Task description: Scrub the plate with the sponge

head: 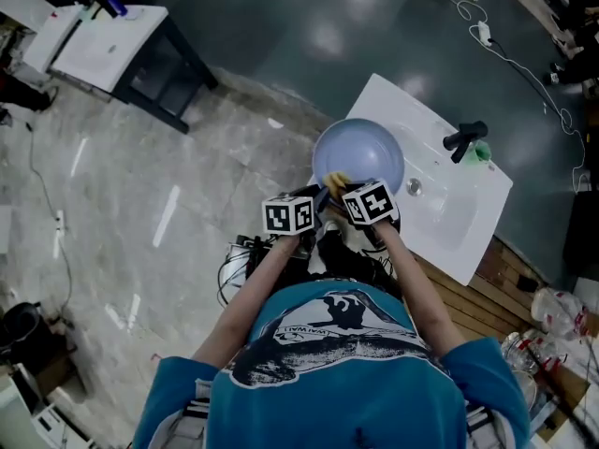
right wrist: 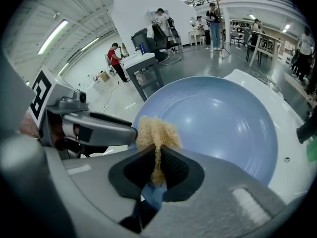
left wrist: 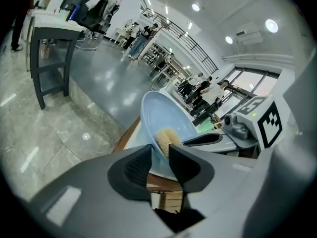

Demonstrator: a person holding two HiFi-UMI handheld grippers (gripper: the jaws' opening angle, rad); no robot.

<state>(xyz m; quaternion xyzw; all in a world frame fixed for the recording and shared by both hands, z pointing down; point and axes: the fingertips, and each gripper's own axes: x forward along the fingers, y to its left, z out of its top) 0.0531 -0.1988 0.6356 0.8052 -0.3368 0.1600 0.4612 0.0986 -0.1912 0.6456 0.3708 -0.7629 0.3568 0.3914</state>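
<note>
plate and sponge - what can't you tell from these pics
- Head view: the plate's near rim and most of the sponge sit behind the marker cubes.
- Left gripper view: the plate's lower rim is covered by the left gripper.
- Right gripper view: whether the sponge touches the plate; the right gripper covers that spot.
- Right gripper view: the tap is cut off by the edge.

A big open lab hall: worktables (head: 103,45), standing people (right wrist: 214,19), a mezzanine railing (left wrist: 185,39).
</note>
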